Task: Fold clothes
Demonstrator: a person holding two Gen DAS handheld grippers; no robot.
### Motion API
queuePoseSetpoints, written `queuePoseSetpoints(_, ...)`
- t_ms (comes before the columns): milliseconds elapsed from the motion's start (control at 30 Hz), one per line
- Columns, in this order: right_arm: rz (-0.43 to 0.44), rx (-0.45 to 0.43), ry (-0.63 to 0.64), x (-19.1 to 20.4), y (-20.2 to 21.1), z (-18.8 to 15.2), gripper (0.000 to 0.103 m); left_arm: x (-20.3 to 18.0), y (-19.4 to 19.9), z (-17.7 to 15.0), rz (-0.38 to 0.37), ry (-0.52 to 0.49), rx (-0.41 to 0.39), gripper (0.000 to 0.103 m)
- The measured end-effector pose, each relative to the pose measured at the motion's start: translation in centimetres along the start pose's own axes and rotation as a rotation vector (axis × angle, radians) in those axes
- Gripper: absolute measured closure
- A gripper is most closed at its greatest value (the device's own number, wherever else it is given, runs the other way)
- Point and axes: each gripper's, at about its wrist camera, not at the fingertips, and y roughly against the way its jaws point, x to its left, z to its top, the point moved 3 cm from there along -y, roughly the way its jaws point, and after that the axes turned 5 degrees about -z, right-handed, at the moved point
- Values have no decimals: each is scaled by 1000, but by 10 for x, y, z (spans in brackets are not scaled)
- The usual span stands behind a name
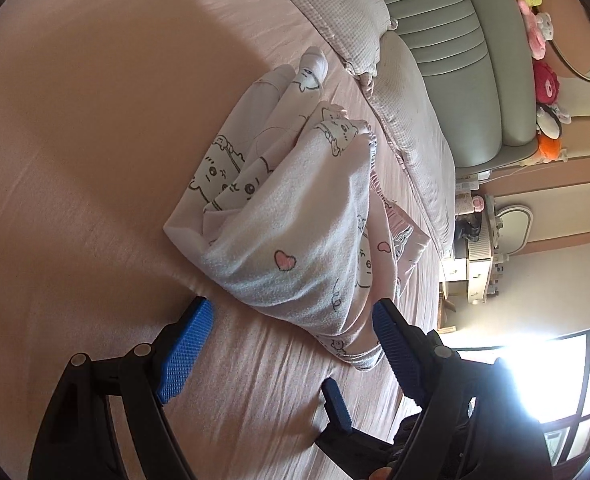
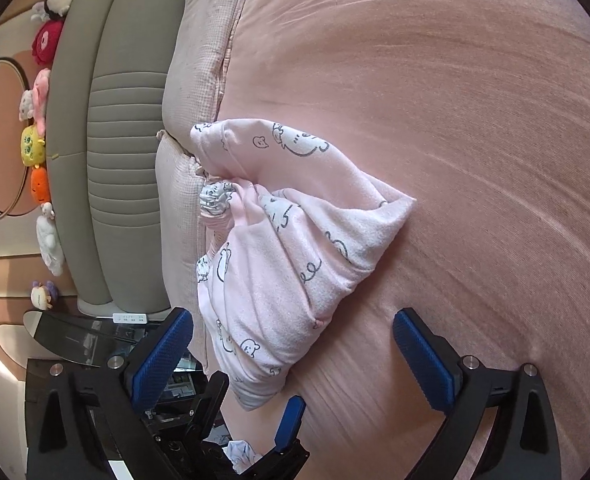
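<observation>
A pale pink garment with cartoon bear prints [image 1: 295, 216] lies bunched and partly folded on the pink bed sheet [image 1: 75, 160]. My left gripper [image 1: 291, 328] is open just in front of its near edge, empty. In the right wrist view the same garment [image 2: 291, 248] lies beside the pillows, and my right gripper [image 2: 295, 340] is open around its near end without holding it. The other gripper's blue fingertips [image 2: 291, 420] show at the bottom of that view, and in the left view a blue fingertip [image 1: 337, 404] shows too.
Two beige pillows [image 1: 359, 20] lie against a grey padded headboard [image 1: 467, 60] with several plush toys [image 1: 543, 80] on top. A bedside table [image 1: 479, 264] and bright window [image 1: 555, 380] lie beyond the bed edge. The pillows also show in the right view [image 2: 191, 92].
</observation>
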Motion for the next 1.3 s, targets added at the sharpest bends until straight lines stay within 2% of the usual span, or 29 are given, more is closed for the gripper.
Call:
queuePoseSetpoints(200, 23, -8, -10, 7, -13, 8, 0, 1, -6, 7, -8, 15, -15, 21)
queuePoseSetpoints(467, 26, -4, -9, 14, -22, 14, 0, -9, -12, 14, 50, -18, -88, 21)
queuePoseSetpoints(700, 34, 3, -12, 16, -27, 17, 0, -15, -20, 18, 73, -45, -90, 21)
queuePoseSetpoints(867, 41, 9, -12, 18, -30, 19, 0, -21, -24, 14, 115, -101, -93, 21)
queuePoseSetpoints(1133, 48, 23, -26, 19, -36, 24, 0, -20, -27, 19, 68, -60, -122, 21)
queuePoseSetpoints(1300, 72, 31, -44, 20, -40, 28, 0, -23, -32, 21, 60, -74, -135, 19)
